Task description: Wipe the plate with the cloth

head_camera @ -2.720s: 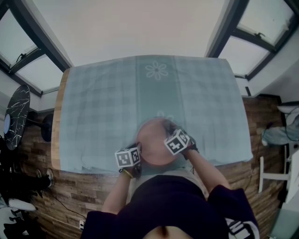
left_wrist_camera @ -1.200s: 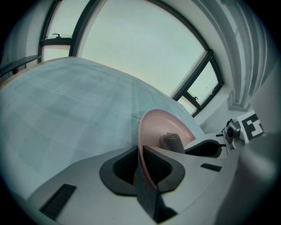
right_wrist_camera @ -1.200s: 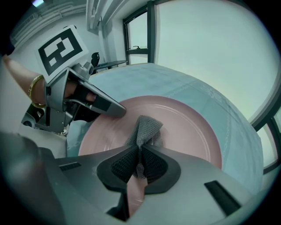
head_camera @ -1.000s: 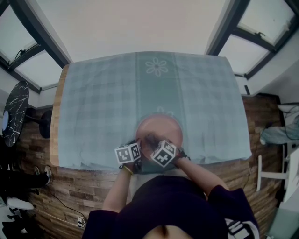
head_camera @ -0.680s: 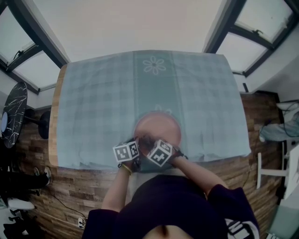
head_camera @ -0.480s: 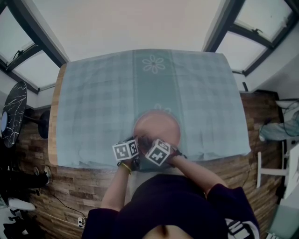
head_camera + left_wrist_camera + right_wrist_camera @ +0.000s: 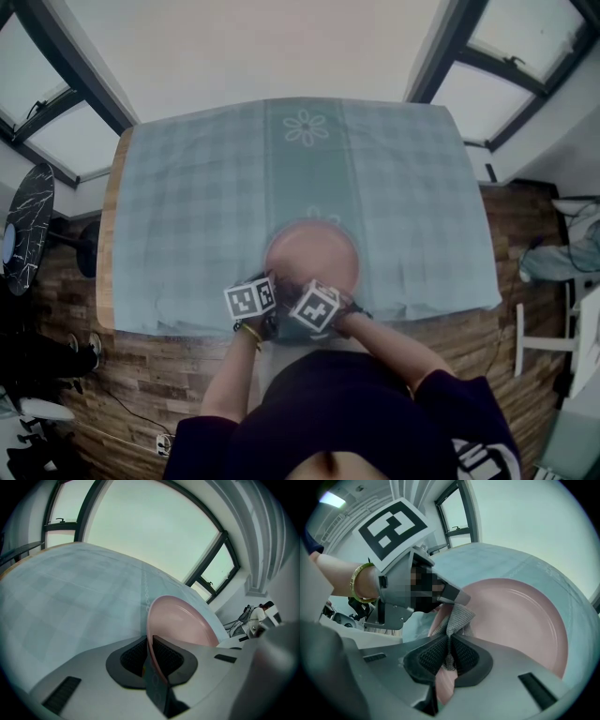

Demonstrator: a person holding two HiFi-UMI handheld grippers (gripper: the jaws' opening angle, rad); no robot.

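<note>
Pink plate [image 7: 317, 255] with grey cloth [image 7: 457, 618] on it at the rim

Soft, dim daylight from windows; fisheye-warped edges.

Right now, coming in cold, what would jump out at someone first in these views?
The pink plate stands out, near the front edge of the checked tablecloth. The left hand-held gripper is clamped on its rim. Right beside it, the right hand-held gripper pinches a grey cloth that lies on the plate.
</note>
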